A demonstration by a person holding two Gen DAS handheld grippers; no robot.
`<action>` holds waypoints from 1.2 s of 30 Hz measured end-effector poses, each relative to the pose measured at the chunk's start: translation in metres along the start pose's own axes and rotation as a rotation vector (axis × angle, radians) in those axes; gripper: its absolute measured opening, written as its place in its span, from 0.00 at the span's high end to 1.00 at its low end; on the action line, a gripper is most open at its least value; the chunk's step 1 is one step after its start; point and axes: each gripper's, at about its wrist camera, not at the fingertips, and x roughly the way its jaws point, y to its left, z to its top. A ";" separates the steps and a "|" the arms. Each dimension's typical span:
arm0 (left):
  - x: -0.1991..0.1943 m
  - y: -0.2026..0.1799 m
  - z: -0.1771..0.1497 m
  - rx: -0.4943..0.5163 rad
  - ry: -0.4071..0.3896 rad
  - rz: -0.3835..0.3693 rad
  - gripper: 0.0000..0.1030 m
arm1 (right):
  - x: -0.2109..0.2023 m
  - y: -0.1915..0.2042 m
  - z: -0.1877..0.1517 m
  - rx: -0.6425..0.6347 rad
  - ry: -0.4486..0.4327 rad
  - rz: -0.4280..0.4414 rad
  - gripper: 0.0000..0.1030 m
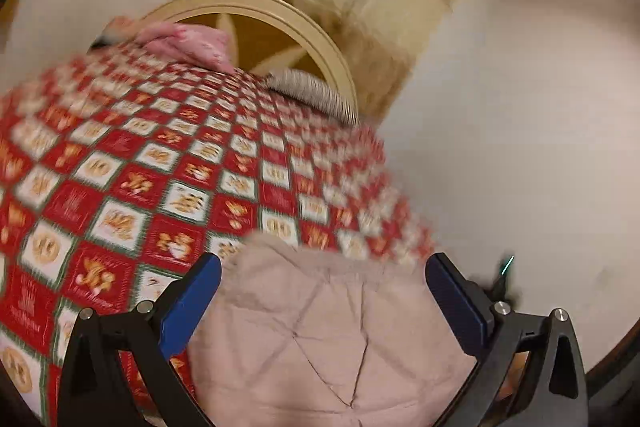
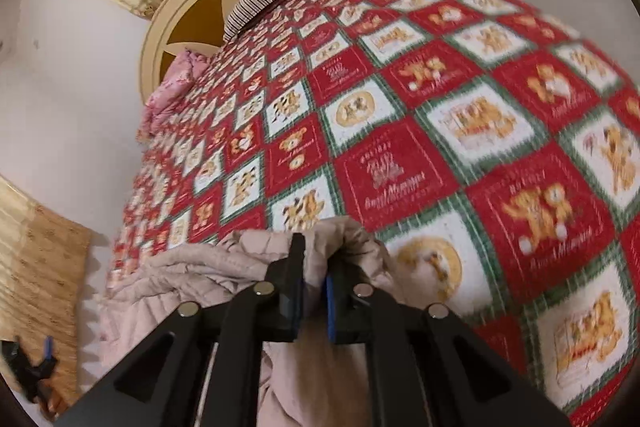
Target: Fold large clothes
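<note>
Your left tool [image 1: 323, 301] stands wide open over the pink padded garment [image 1: 320, 339] lying at the bed's edge on the patterned bedspread [image 1: 160, 163]. Your right tool [image 2: 313, 291] is clamped on a bunched fold. Pull now and the free side may slide off the bed.
</note>
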 end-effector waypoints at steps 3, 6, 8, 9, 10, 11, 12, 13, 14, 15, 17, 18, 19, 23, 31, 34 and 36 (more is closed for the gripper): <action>0.071 -0.059 -0.015 0.246 0.040 0.132 0.01 | -0.008 0.019 -0.004 -0.019 -0.071 -0.048 0.62; 0.121 -0.087 -0.030 0.418 0.041 0.285 0.01 | -0.032 0.051 -0.022 -0.113 -0.217 -0.086 0.20; 0.156 -0.095 -0.043 0.508 0.043 0.389 0.01 | -0.045 0.084 -0.048 -0.242 -0.321 -0.101 0.19; 0.169 -0.093 -0.047 0.527 0.062 0.419 0.01 | -0.043 0.099 -0.060 -0.303 -0.327 -0.073 0.19; 0.184 -0.089 -0.052 0.541 0.086 0.469 0.01 | -0.038 0.109 -0.070 -0.346 -0.320 -0.050 0.19; 0.194 -0.085 -0.054 0.536 0.102 0.497 0.01 | -0.028 0.124 -0.083 -0.414 -0.299 -0.024 0.19; 0.204 -0.075 -0.057 0.514 0.128 0.514 0.01 | -0.018 0.133 -0.093 -0.475 -0.276 -0.019 0.20; 0.212 -0.064 -0.060 0.482 0.152 0.527 0.01 | -0.005 0.141 -0.102 -0.539 -0.255 -0.029 0.20; 0.214 -0.050 -0.061 0.436 0.162 0.520 0.01 | 0.008 0.146 -0.112 -0.598 -0.242 -0.048 0.20; 0.216 -0.049 -0.063 0.410 0.164 0.503 0.01 | 0.016 0.146 -0.116 -0.619 -0.236 -0.056 0.20; 0.217 -0.035 -0.064 0.344 0.176 0.463 0.01 | 0.033 0.138 -0.119 -0.612 -0.206 -0.070 0.20; 0.218 -0.031 -0.066 0.324 0.178 0.447 0.01 | 0.039 0.131 -0.114 -0.577 -0.185 -0.073 0.21; 0.221 -0.028 -0.068 0.315 0.183 0.436 0.01 | 0.040 0.126 -0.112 -0.554 -0.173 -0.067 0.21; 0.230 -0.026 -0.074 0.300 0.204 0.427 0.01 | 0.054 0.114 -0.106 -0.503 -0.105 -0.073 0.21; 0.240 -0.025 -0.080 0.287 0.225 0.438 0.01 | 0.067 0.113 -0.110 -0.500 -0.063 -0.120 0.21; 0.244 -0.023 -0.081 0.278 0.239 0.433 0.01 | 0.073 0.113 -0.110 -0.501 -0.043 -0.136 0.20; 0.245 -0.021 -0.081 0.276 0.248 0.431 0.01 | 0.075 0.113 -0.110 -0.501 -0.033 -0.144 0.19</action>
